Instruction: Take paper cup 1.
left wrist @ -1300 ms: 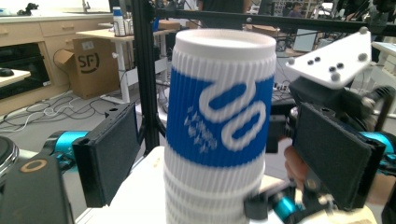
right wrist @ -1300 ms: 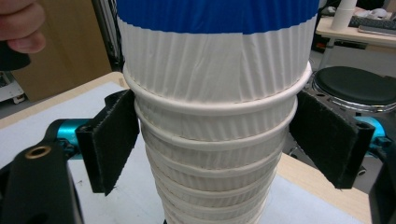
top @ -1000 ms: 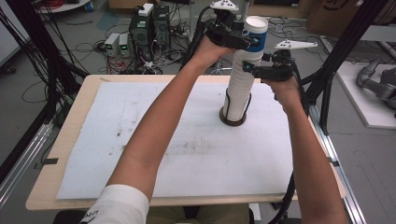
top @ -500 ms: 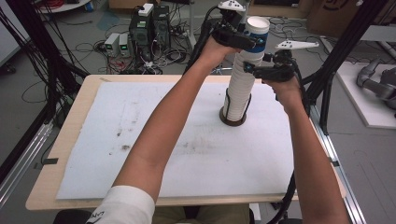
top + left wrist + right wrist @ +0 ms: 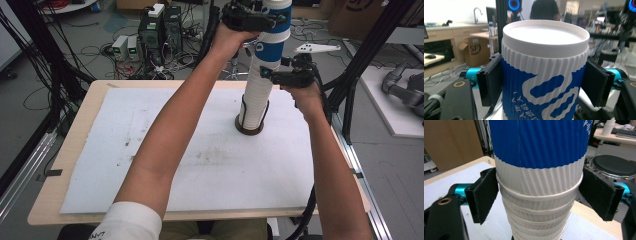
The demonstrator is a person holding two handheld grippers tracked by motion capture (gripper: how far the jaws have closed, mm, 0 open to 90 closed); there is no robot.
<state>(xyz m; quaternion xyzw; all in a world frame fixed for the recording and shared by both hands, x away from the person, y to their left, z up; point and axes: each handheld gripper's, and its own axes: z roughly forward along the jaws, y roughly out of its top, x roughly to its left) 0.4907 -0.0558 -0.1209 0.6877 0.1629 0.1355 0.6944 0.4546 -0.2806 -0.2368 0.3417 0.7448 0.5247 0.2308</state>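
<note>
A tall stack of white ribbed paper cups [image 5: 255,105] stands upside down in a dark ring holder [image 5: 249,129] at the table's far right. Its top cup, blue and white [image 5: 272,30], is lifted partway off the stack. My left gripper [image 5: 276,17] has just been closing, and both pads now press the blue cup [image 5: 544,75] near its flat base. My right gripper [image 5: 265,75] stays lower down, its black pads shut against the stack's rims [image 5: 539,215] just under the blue cup [image 5: 539,145].
A white mat [image 5: 175,150] covers the wooden tabletop. Computer boxes and cables [image 5: 157,30] lie on the floor beyond the far edge. A black frame post [image 5: 360,65] rises at the right, with grey pipe parts [image 5: 400,90] past it.
The left gripper's jaws closed on the top cup, then the hand rose and drew the blue cup upward off the stack. The right gripper kept its place on the stack.
</note>
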